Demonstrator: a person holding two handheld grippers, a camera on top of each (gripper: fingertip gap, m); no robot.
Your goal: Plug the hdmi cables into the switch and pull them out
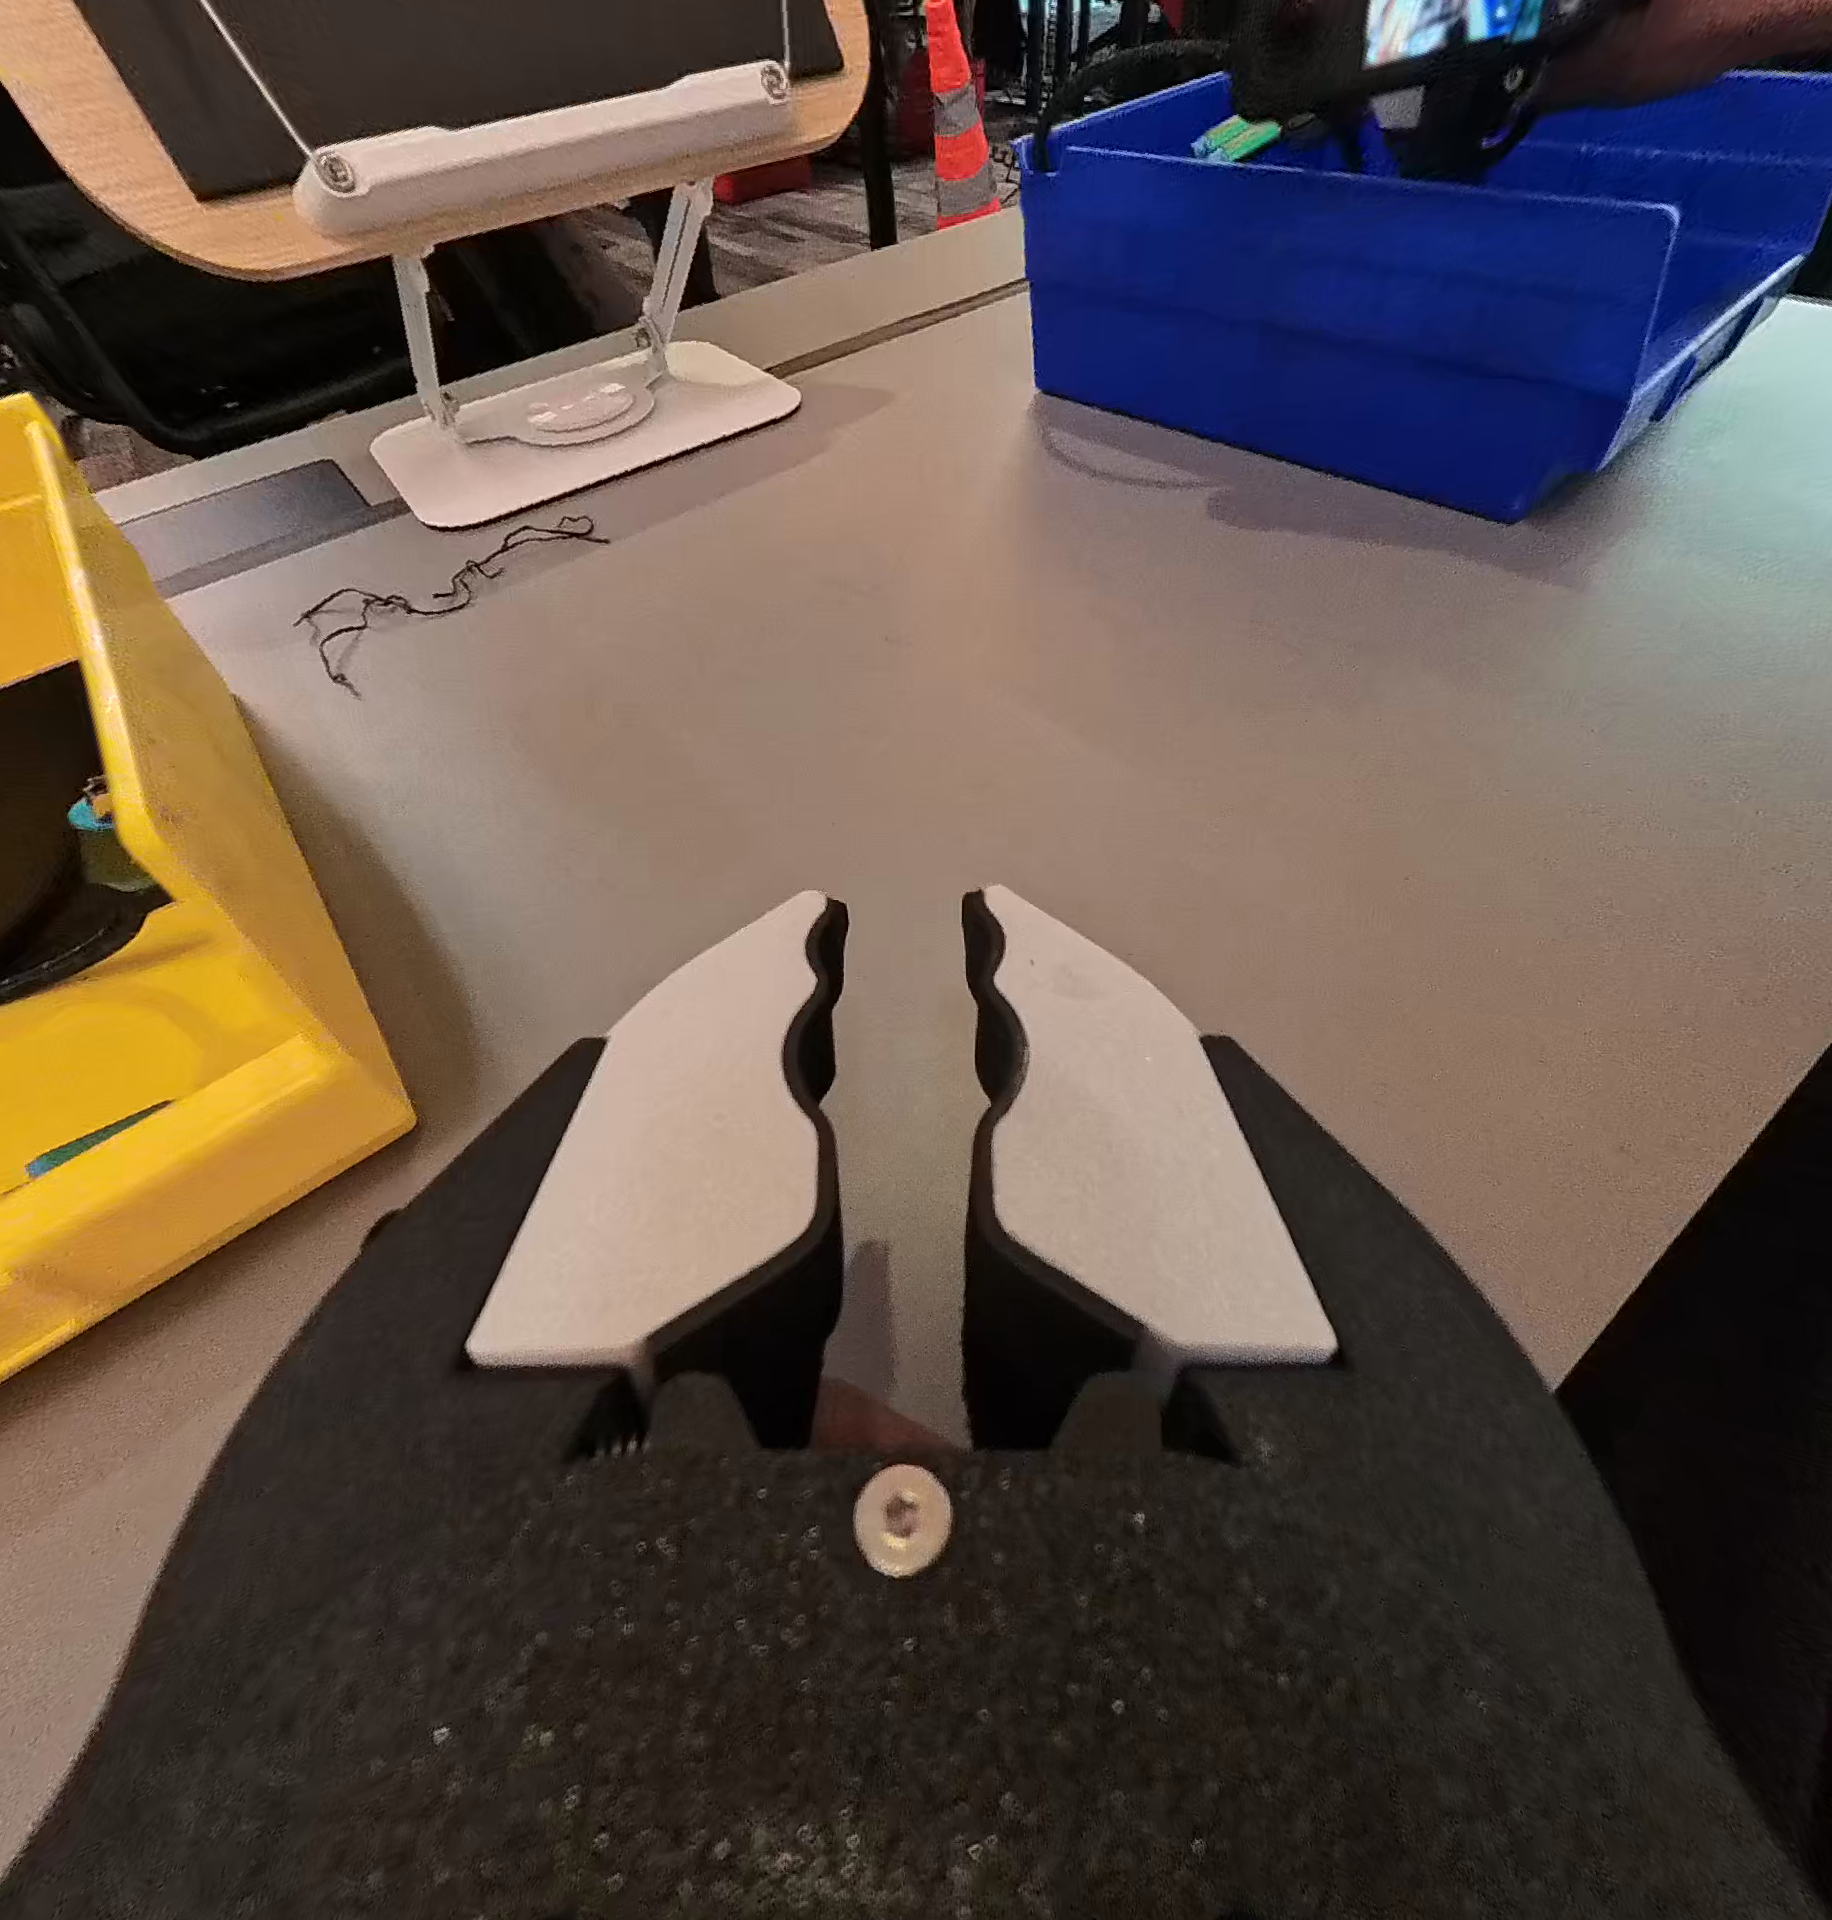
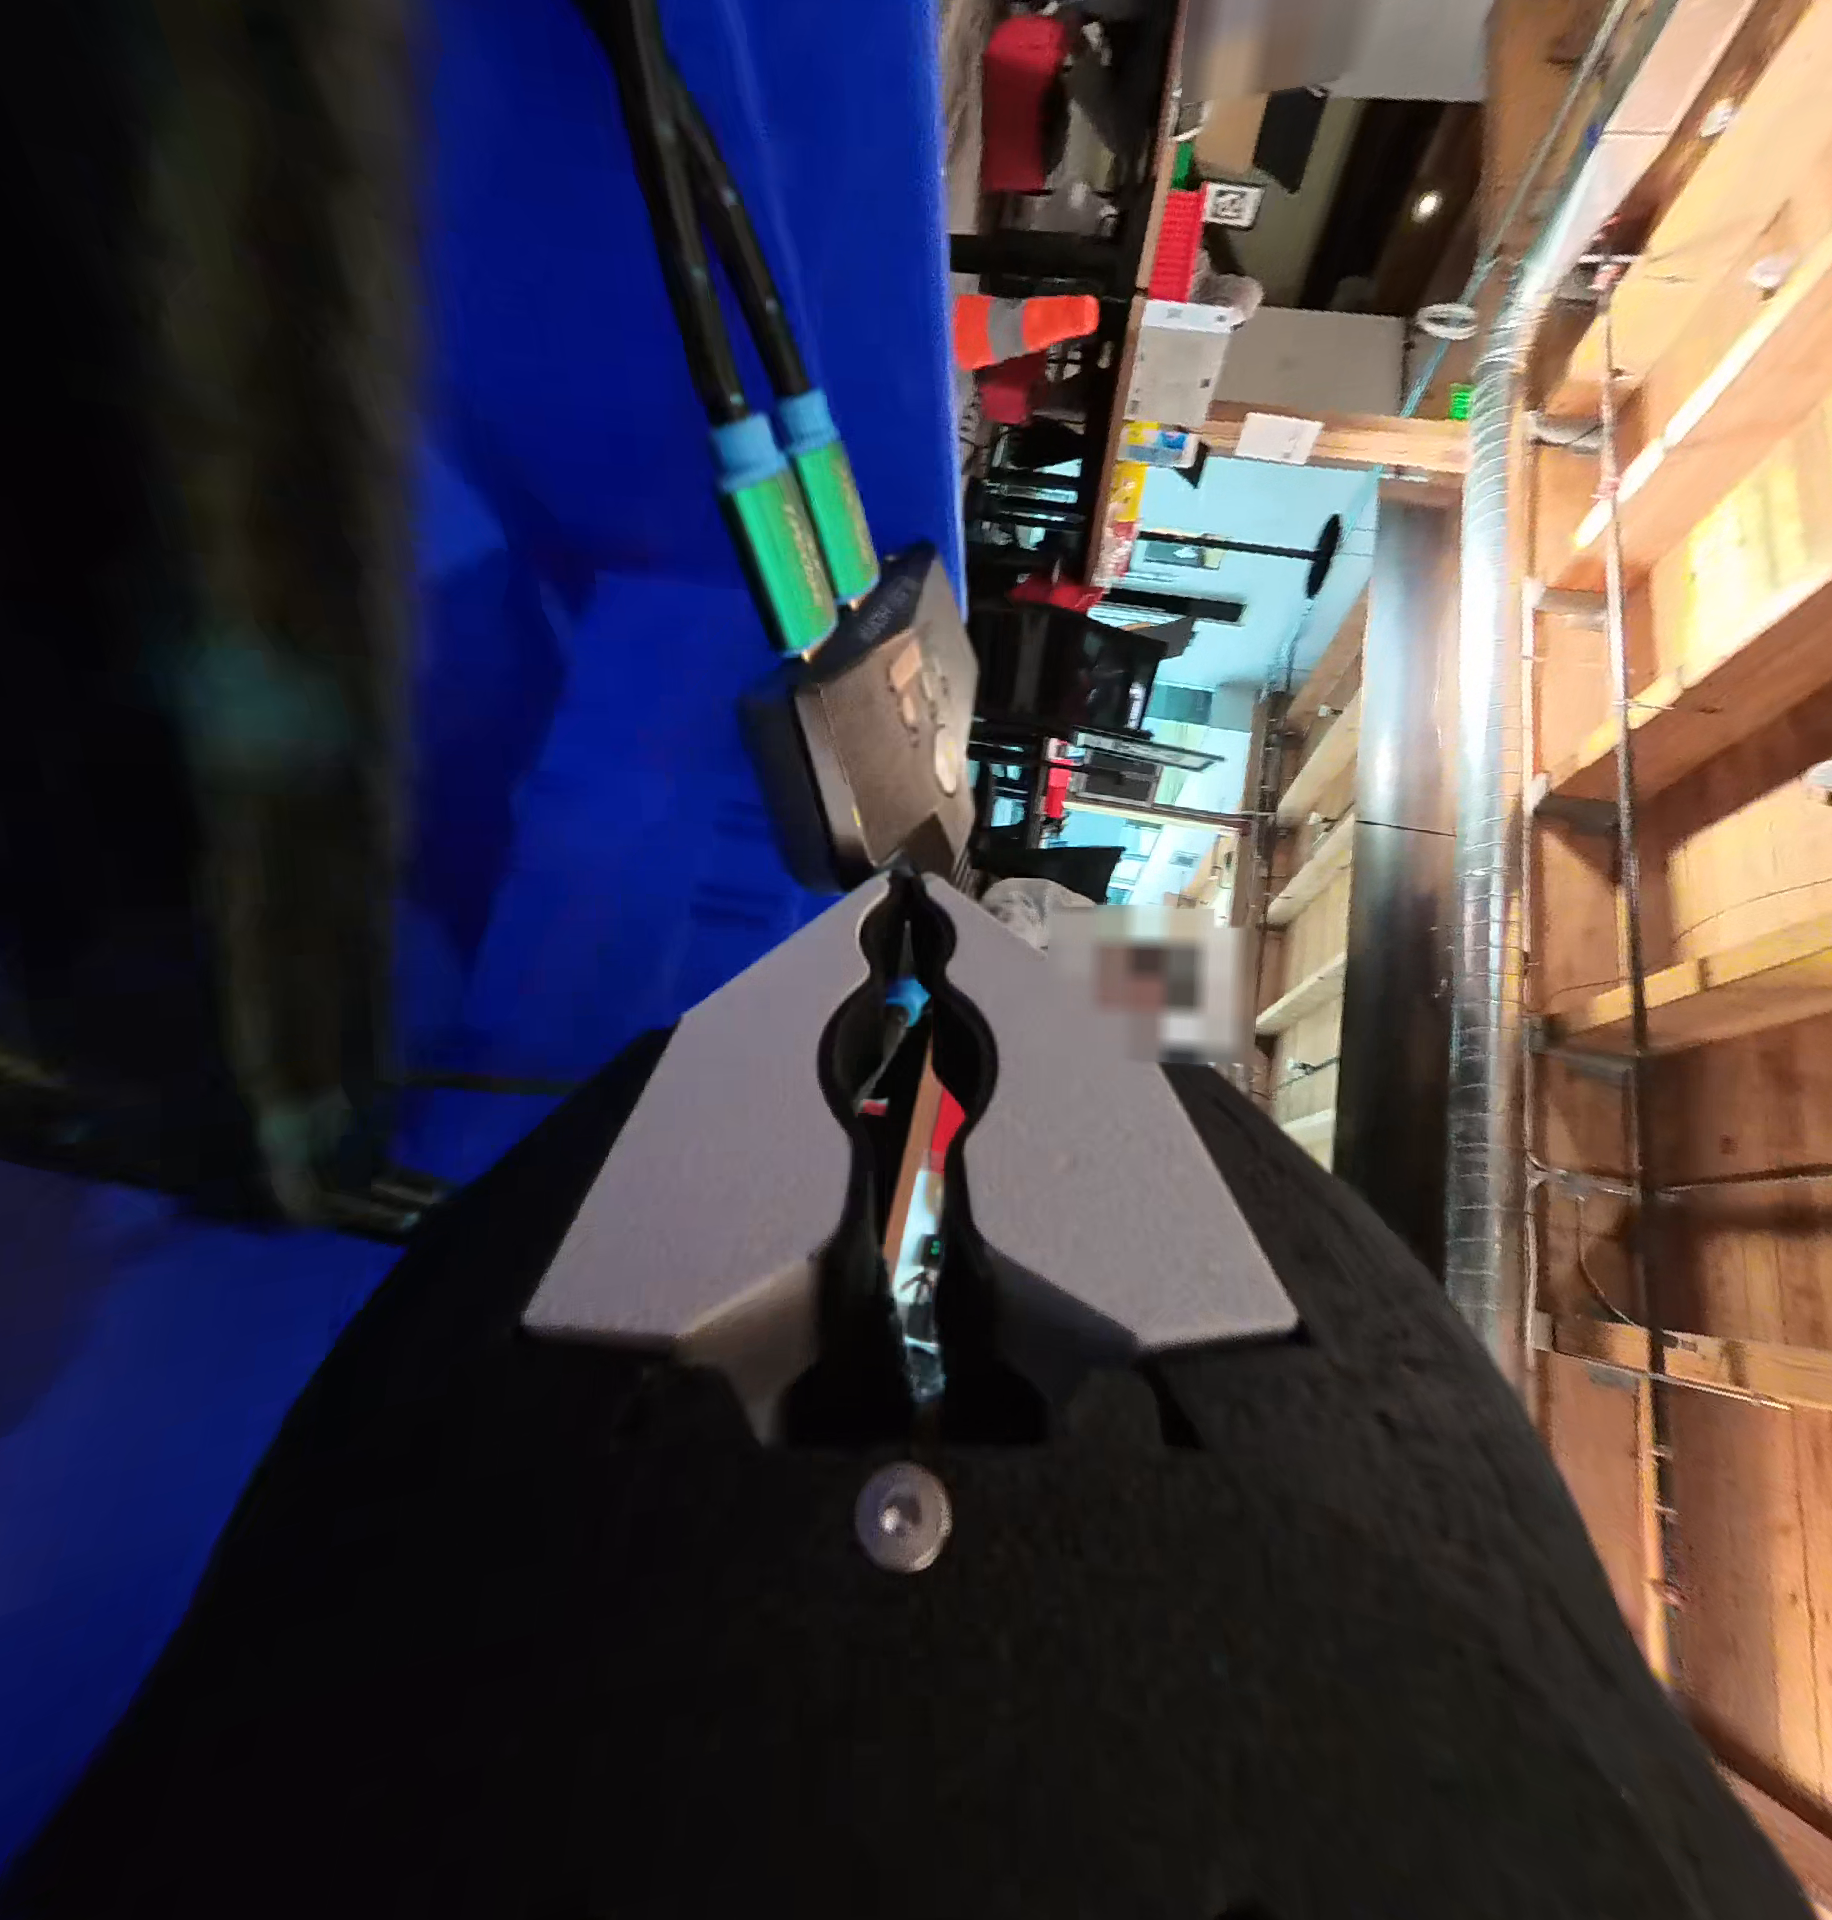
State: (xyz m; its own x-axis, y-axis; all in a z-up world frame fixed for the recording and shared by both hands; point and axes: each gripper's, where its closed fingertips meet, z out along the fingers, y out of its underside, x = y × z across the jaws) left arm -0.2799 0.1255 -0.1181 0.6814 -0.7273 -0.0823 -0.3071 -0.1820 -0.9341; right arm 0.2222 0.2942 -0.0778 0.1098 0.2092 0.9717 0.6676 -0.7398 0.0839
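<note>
In the right wrist view, which is rolled sideways, my right gripper (image 2: 907, 894) is shut at the near end of the black switch (image 2: 881, 727) and holds it up against the blue bin (image 2: 538, 416). A cable's blue collar (image 2: 907, 1003) shows in the gap between the fingers, so the grip is on an HDMI plug at the switch's near end. The plug itself is hidden. Two green HDMI plugs (image 2: 798, 540) with black cables sit in the switch's far end. My left gripper (image 1: 904, 914) is open and empty, low over the grey table (image 1: 1099, 779).
A yellow bin (image 1: 164, 987) stands close on the left. The blue bin (image 1: 1411, 332) stands at the far right, with the right gripper (image 1: 1463, 62) above it. A white stand (image 1: 579, 416) with a wood-framed panel is at the back. A black thread (image 1: 444, 597) lies on the table. Across from one pair of fingers to the other is roughly 55 cm.
</note>
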